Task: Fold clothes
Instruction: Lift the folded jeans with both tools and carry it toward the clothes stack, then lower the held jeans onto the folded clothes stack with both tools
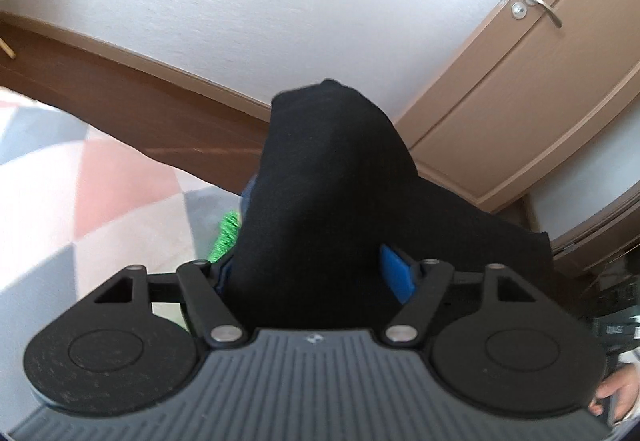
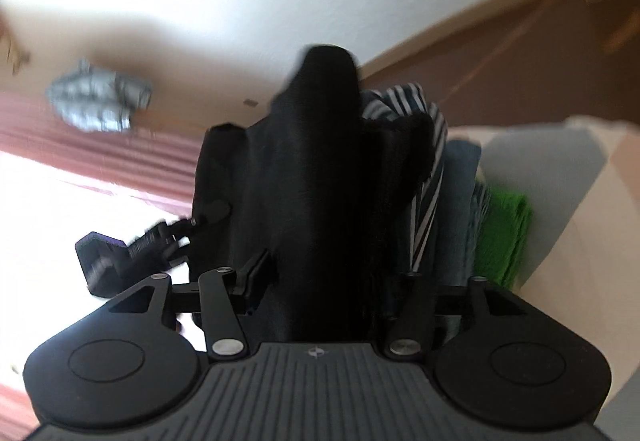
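Writing: none legible. Each claw body carries a small pale emblem at the centre of its ribbed grey top plate; too small to read. At the far right of the left wrist view a dark box shows faint light characters, unreadable.

Left claw (image 1: 316, 273): pinching a black garment (image 1: 332, 181). The cloth fills the gap between the fingers and rises ahead of the claw as a rounded peak, then drapes off to the right. Only one blue finger pad (image 1: 398, 275) is exposed, on the right, pressed against the cloth; the left pad is mostly buried.

Right claw (image 2: 320, 281): also pressed together on the black garment (image 2: 316, 169). Cloth stands up ahead of it in a narrow peak and spreads left and right. Both fingers largely hidden by fabric.

Garment appearance: plain matte black, no print or seam visible, soft thick folds, lifted off the surface between the two claws.

Left wrist view only: a patterned rug or cover (image 1: 100, 181) with pink, grey and white patches to the left of the claw; a brown floor strip and white wall ahead; a tan door (image 1: 520, 89) with a metal lever handle (image 1: 542, 7) ahead-right; part of a hand (image 1: 618, 389) at the lower right edge.

Right wrist view only (motion-blurred): a stack of clothes just right of the claw, including a striped piece (image 2: 424, 145), blue pieces and a green towel (image 2: 502, 237); the other claw (image 2: 132, 245) low to the left, holding the cloth edge; a grey crumpled bundle (image 2: 98, 101) ahead-left.

The green towel (image 1: 226, 237) shows in the left view too, as a sliver left of the garment.
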Demonstrator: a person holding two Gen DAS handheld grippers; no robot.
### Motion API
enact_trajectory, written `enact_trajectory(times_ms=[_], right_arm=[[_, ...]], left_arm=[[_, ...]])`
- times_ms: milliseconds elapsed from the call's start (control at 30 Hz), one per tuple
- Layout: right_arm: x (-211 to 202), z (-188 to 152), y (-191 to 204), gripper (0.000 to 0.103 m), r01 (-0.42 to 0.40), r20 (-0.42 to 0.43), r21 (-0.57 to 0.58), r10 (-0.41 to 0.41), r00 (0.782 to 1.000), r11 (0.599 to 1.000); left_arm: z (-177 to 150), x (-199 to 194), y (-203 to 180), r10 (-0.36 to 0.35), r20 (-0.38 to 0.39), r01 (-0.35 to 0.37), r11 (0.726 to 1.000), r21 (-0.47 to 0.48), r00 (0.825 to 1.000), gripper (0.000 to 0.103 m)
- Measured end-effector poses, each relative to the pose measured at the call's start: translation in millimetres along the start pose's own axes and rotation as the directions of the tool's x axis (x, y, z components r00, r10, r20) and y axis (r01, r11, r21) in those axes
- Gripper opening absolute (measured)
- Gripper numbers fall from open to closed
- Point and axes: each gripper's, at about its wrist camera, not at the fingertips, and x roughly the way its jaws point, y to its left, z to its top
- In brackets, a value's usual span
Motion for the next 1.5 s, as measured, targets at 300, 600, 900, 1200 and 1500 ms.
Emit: enact_trajectory(times_ms=[300,600,900,1200,1500], right_arm=[[-65.2,-9.7,62.9,0.071,0.191,0.303,-0.502,-0.035,0.952,0.844],[-12.8,-55.7,41.9,0.096,0.071,0.138,-0.888,0.115,0.984,0.455],[13.9,-78.1,-11.9,0.097,0.057,0.131,-0.892,0.136,0.982,0.449],[-28.0,-50.4,37.6,0.064,0.135,0.244,-0.811,0.119,0.962,0.569],[-1.1,-38.7,7.2,0.037,0.196,0.271,-0.713,0.007,0.963,0.673]], left_arm=[[-19.3,-69.9,-36.1,0.169,0.195,-0.189,0.978,0.09,0.966,0.045],[-72.4,-50.8,-76.0,0.212,0.238,-0.266,0.939,0.22,0.948,0.045],[-94.1,-20.6,-67.1,0.253,0.253,-0.308,0.928,0.208,0.934,0.04],[-31.9,-35.3,-110.1,0.223,0.288,-0.288,0.935,0.205,0.931,0.037],[25.9,39.6,-103.9,0.299,0.212,-0.327,0.938,0.111,0.93,0.01]])
